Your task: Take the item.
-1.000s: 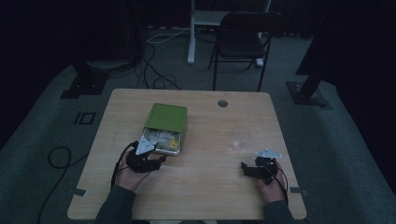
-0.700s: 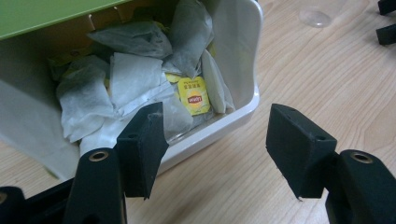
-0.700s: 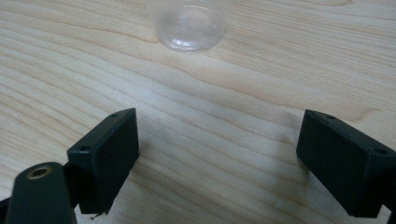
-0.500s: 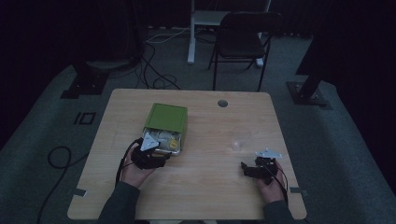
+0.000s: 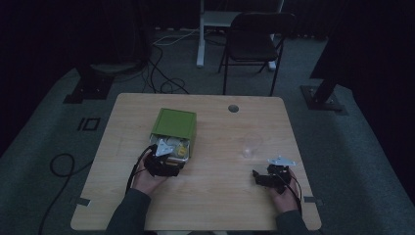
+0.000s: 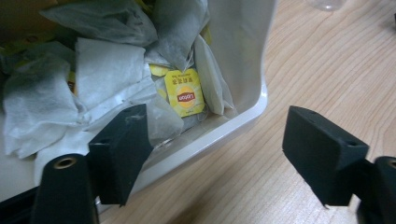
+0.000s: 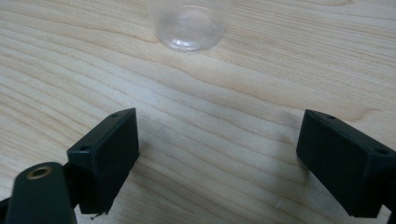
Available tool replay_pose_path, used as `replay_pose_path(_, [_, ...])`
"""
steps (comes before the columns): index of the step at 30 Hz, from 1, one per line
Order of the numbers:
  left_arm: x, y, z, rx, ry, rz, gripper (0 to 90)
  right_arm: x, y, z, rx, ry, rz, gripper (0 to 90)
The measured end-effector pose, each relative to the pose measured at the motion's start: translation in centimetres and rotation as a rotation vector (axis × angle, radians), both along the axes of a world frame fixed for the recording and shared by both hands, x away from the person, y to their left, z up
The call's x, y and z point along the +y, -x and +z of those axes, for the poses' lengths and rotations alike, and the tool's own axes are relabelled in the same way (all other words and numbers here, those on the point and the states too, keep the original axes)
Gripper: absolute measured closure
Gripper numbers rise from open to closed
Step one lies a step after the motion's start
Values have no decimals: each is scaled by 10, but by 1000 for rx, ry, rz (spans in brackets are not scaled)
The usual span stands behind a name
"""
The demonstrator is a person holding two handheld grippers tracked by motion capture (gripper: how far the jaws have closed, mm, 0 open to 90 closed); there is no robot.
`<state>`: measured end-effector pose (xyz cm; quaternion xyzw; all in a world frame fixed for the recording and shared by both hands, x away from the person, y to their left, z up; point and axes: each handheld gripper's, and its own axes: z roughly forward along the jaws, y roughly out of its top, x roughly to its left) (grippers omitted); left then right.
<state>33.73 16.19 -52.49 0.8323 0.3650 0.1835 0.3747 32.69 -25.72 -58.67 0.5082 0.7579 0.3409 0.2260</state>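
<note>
High view – box: green-lidded white plastic box of tea bags (image 5: 173,128) lying on the pale wooden counter (image 5: 215,196), left of centre, open end toward the person
High view – left gripper: left gripper (image 5: 164,157) at the box mouth, grey plate over the opening
High view – right gripper: right gripper (image 5: 266,177) resting low near the right front edge, well apart from the box
High view – cup: clear plastic cup (image 5: 252,145) standing between the two, nearer the right gripper

Left gripper view – jaws: wide apart, just been opening, nothing between them; left pad over the white rim (image 6: 219,133), right pad over bare counter
Left gripper view – target: yellow Lipton paper tag (image 6: 185,92) lying on crumpled white tea bags (image 6: 100,79), just inside the near right corner
Left gripper view – advice: shift inward so both pads clear the rim, straddle one bag or its tag, close only when a single bag sits between; avoid pinching the box wall

Right gripper view – jaws: wide, empty, over bare wood
Right gripper view – cup: clear base (image 7: 189,23) just ahead, untouched
Right gripper view – advice: steady the cup if a bag is to drop in, light squeeze since thin plastic likely buckles
</note>
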Motion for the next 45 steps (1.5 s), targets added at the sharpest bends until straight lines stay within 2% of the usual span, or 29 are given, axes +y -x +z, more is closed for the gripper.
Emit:
replay_pose_path(4, [-1,-3,-5,22,4,-8,205,0,0,0,-1,0,1,127])
replay_pose_path(19, [0,-5,-6,42,13,-24,203,0,0,0,0,-1,0,127])
replay_pose_path(23, [1,-2,-7,40,16,-27,203,0,0,0,0,0,0,127])
replay_pose_path(27, [4,7,-8,36,36,-29,207,0,0,0,0,0,0,127])
replay_pose_path(36, [11,19,-12,58,59,-36,223,0,0,0,0,0,-1,127])
replay_pose_path(41, [14,25,-14,74,88,-39,239,0,0,0,0,-1,-2,127])
replay_pose_path(45, [15,30,-14,72,82,-44,250,0,0,0,0,0,-1,127])
